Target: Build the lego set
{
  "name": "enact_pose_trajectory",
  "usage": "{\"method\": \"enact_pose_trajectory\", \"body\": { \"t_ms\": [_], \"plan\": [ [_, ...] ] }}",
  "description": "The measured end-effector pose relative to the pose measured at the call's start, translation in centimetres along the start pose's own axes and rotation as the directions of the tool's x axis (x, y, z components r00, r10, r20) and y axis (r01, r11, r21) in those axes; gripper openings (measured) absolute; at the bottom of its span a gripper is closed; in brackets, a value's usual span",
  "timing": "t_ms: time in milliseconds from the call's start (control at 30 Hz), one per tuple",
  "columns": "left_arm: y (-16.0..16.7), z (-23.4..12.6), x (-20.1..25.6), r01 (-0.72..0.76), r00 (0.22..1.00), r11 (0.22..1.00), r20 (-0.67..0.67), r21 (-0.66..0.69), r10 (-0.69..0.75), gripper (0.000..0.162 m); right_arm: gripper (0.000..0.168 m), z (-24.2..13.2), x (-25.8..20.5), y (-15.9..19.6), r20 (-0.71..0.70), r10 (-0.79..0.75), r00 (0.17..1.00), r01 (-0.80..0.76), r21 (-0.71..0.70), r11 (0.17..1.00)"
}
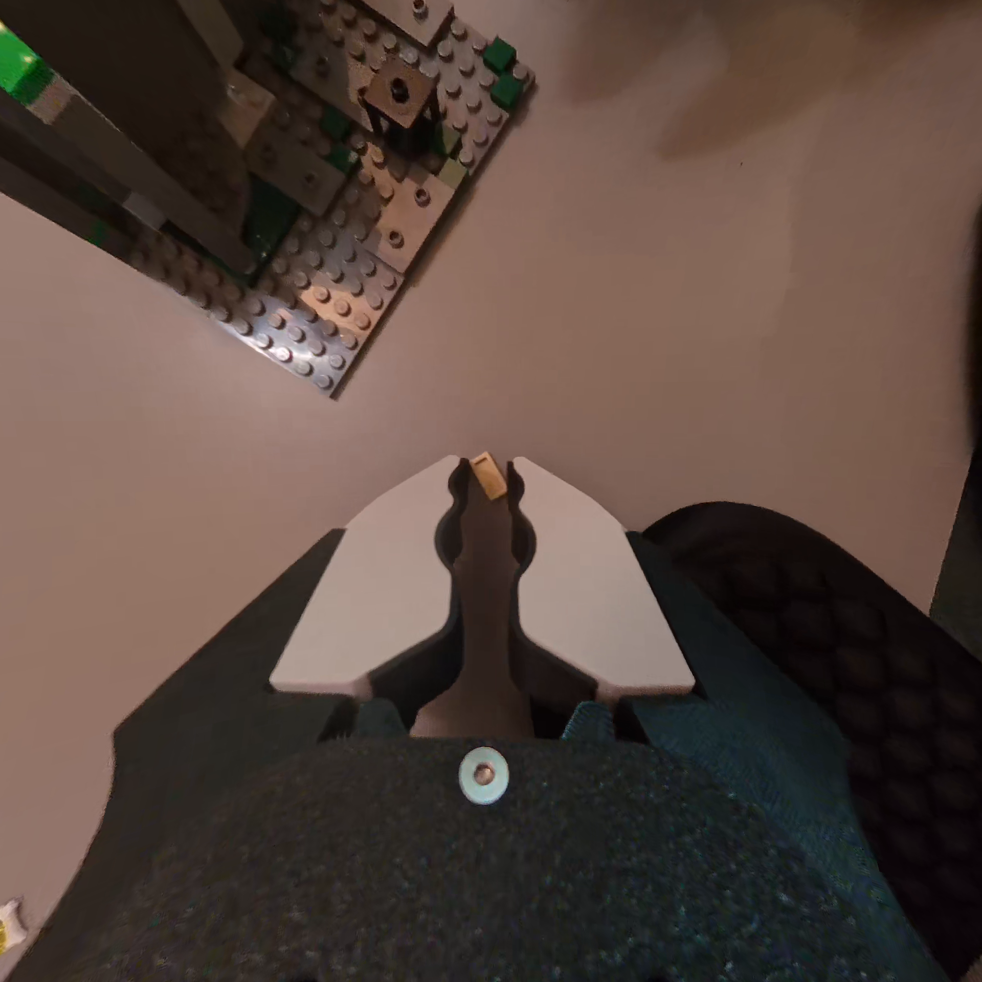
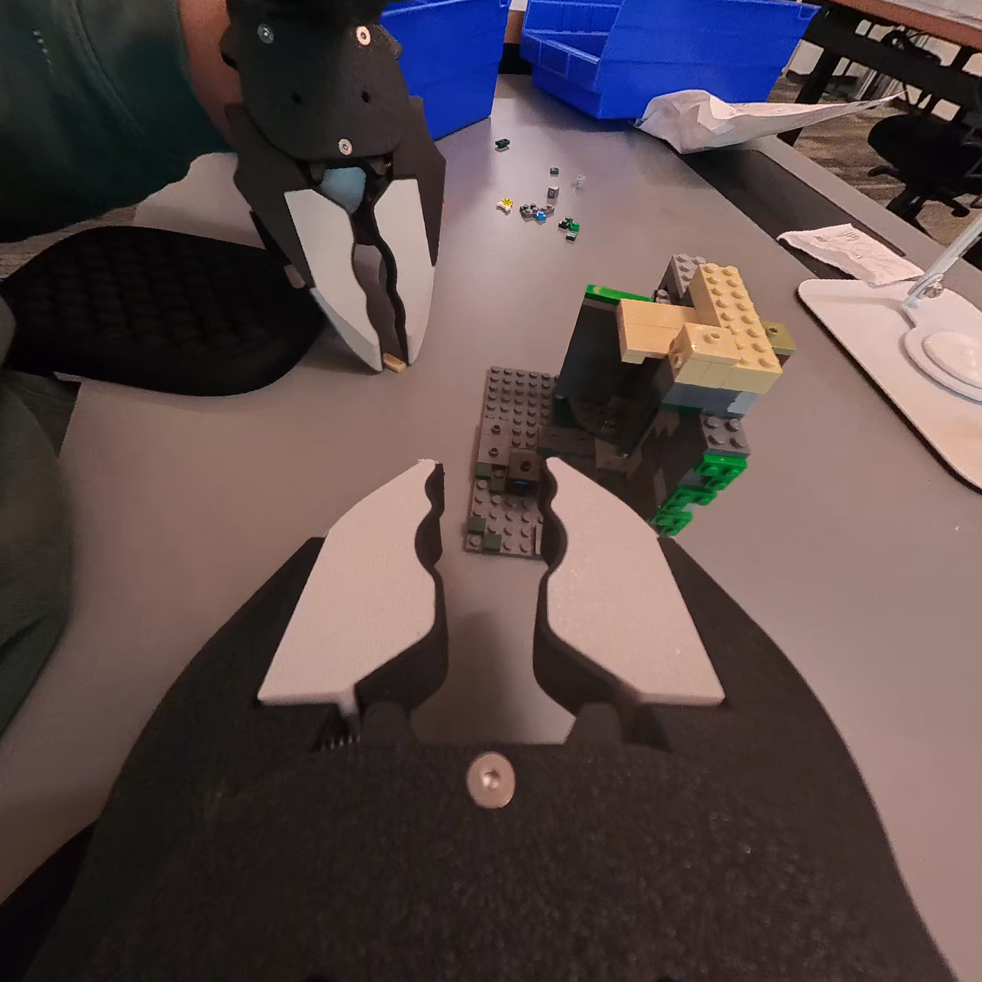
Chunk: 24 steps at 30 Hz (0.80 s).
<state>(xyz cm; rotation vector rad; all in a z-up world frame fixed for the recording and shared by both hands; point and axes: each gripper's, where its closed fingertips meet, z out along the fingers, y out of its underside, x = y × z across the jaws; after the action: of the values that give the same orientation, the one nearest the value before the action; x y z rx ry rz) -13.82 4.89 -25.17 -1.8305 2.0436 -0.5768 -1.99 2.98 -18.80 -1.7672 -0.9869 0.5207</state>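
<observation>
One tan tile sat between your left gripper tips, barely spread, on the table. Only the right view showed your right gripper spread before the lego build and loose pieces.

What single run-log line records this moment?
left hand-held gripper: around tan piece on table, grip unclear | right hand-held gripper: open, empty | lego build: untouched

Your left gripper stands tip-down on the grey tabletop, a small tan flat brick between its tips. The partly built brick model on its studded grey baseplate sits to its right, directly beyond your right gripper. Scattered small loose pieces lie behind the model, two blue plastic bins farther back.
</observation>
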Motion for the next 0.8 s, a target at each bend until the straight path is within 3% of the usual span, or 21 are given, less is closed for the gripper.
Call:
{"method": "enact_pose_trajectory", "body": {
  "t_ms": [233, 367, 467, 567, 800],
  "plan": [
    [-0.2, 0.0, -0.2, 0.052, 0.999, 0.998, 0.006, 0.023, -0.052, 0.007, 0.032, 0.2, -0.5, 0.2, 0.020, -0.007, 1.000, 0.007, 0.001, 1.000],
    [-2.6, -0.9, -0.1, 0.132, 0.991, 0.966, -0.045, 0.223, -0.126, 0.008, 0.032, 0.1, -0.9, -0.8, -0.005, -0.086, 0.996, 0.086, 0.051, 0.995],
    [-6.0, -2.5, 0.0, 0.222, 0.974, 0.870, -0.130, 0.440, -0.183, 0.007, 0.034, 0.0, -1.1, -2.5, -0.084, -0.190, 0.978, 0.199, 0.115, 0.973],
    [-9.3, -4.3, 0.4, 0.336, 0.939, 0.727, -0.273, 0.599, -0.209, 0.007, 0.037, 0.0, -1.6, -4.3, -0.185, -0.318, 0.930, 0.346, 0.147, 0.927],
    [-13.4, -6.9, 2.1, 0.540, 0.817, 0.518, -0.560, 0.663, -0.135, 0.007, 0.040, 0.3, -3.2, -7.3, -0.338, -0.475, 0.813, 0.547, 0.159, 0.822]
  ]
}}
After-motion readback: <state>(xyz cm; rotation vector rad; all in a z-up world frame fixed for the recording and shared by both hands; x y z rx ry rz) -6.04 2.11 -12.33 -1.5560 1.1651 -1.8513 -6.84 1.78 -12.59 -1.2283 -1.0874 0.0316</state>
